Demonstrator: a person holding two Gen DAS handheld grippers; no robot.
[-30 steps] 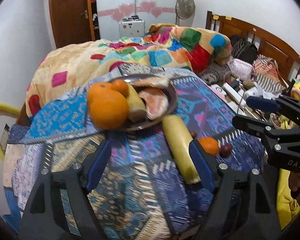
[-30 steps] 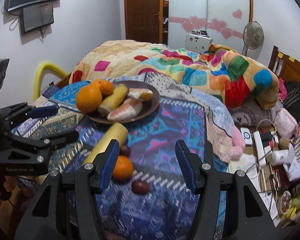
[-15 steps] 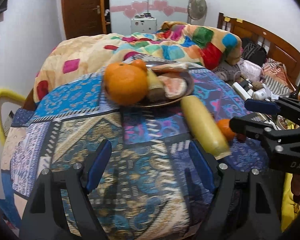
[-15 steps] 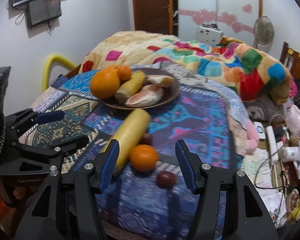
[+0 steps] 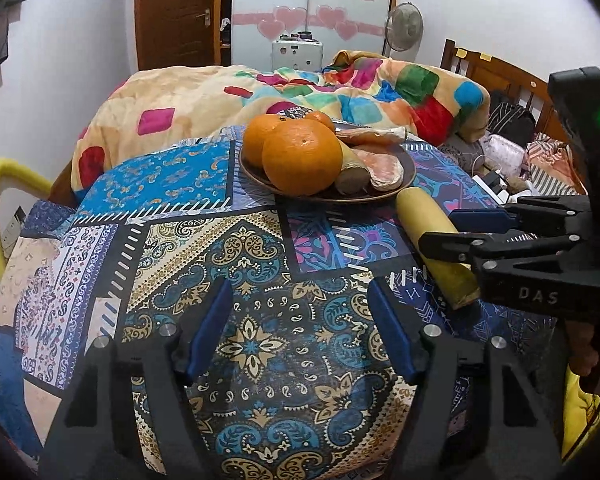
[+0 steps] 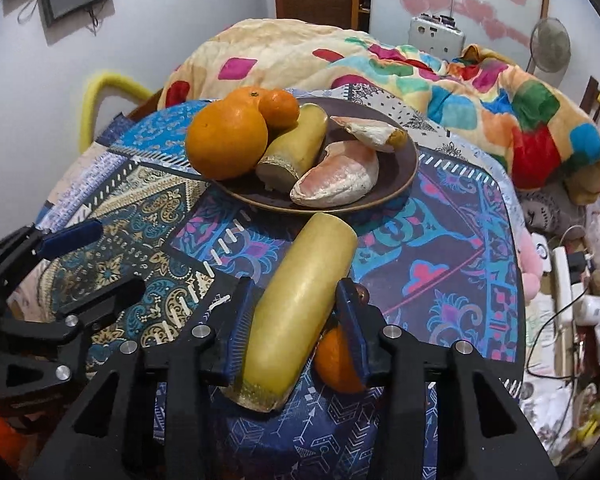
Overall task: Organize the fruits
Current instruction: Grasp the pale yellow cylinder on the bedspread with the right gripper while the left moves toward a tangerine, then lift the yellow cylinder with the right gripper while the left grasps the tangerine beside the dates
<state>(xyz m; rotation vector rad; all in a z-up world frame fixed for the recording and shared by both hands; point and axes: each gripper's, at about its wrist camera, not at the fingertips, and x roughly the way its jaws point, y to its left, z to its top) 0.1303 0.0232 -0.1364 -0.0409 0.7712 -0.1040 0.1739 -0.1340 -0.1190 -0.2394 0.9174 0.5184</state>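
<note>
A thick yellow stalk (image 6: 312,264) lies on the patterned tablecloth in front of a brown plate (image 6: 404,168). My right gripper (image 6: 294,292) is closing on the stalk, and its pads rest against both sides. A small orange (image 6: 336,364) and a dark little fruit (image 6: 360,292) sit just outside its right finger. The plate holds a big orange (image 6: 228,144), a mandarin (image 6: 280,108), a second stalk (image 6: 296,144) and two pomelo segments (image 6: 336,180). My left gripper (image 5: 300,300) hovers over bare cloth, its jaws narrowing with nothing between them. The right gripper (image 5: 452,228) shows at the right in the left wrist view.
A colourful quilt (image 5: 340,96) covers the bed behind the table. The floor to the right holds cables and clutter (image 6: 568,280). A yellow chair back (image 5: 4,184) stands at the left. A wooden headboard (image 5: 500,76) and a fan (image 5: 404,28) are farther back.
The right gripper slid left and down from the small orange onto the yellow stalk, and its jaws narrowed around it. The left gripper drifted left off the stalk and its jaws narrowed.
</note>
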